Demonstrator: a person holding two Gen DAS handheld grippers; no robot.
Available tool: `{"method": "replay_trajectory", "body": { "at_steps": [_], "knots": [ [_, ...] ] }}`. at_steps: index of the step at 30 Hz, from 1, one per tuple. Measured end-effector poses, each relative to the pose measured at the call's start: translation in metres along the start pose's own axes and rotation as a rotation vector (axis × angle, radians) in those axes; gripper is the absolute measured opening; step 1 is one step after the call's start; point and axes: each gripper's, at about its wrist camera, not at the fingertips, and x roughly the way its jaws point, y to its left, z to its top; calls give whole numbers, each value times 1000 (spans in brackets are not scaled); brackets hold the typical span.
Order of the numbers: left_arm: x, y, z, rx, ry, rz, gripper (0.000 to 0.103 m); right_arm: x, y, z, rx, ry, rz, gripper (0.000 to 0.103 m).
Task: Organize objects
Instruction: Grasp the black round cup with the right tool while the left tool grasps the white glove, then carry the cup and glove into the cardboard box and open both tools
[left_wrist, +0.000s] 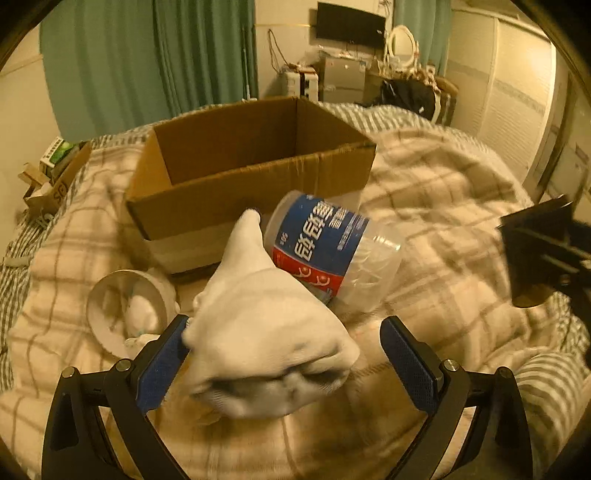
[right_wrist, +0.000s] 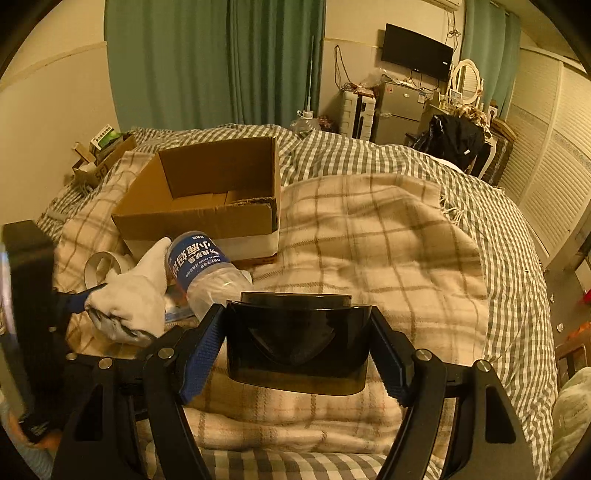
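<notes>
Two handheld grippers, each carrying something

The left gripper (left_wrist: 284, 354) stands spread wide, a white sock against its left finger only; the right gripper (right_wrist: 297, 352) clamps a black plastic container.

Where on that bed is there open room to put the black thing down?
Open plaid blanket lies right of the cardboard box, whose floor also looks mostly bare. Crowded: in front of the box, with the white sock, bottle and tape roll.

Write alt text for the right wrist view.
The right gripper is shut on a black container above a plaid blanket. To its left a white sock lies against a plastic jar before an open cardboard box.
</notes>
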Motion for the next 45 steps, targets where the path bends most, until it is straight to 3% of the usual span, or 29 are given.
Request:
{"method": "replay_trajectory", "body": {
  "at_steps": [2,7,10,15,18,22,25,27,32,39,45],
  "knots": [
    [4,5,0,-8,5,16,74,1,2,-1,-6,2,1,74],
    [-13,22,1,-62,-28,-28,59,3,6,0,-16,0,5,74],
    [-32,29,8,-59,-67,-39,57,2,8,7,-11,5,32,74],
    [-65,48,35,-52,-124,-81,56,-24,15,42,-39,-77,85,74],
    [-81,65,65,-51,-140,-152,56,-33,21,73,-97,-87,142,74],
    [-88,82,109,-16,-175,-150,56,-40,37,117,-233,-120,157,74],
    [-77,93,138,-33,-168,-162,56,-33,47,151,-291,-131,201,74],
    [-62,99,155,-33,-163,-131,56,-19,51,170,-302,-127,245,74],
    [-9,105,175,-36,-122,-96,56,39,61,197,-317,-111,267,74],
    [60,100,165,-22,-27,-103,56,134,56,195,-237,-33,269,74],
    [85,102,155,0,3,-100,56,168,57,186,-240,-11,277,74]
  ]
}}
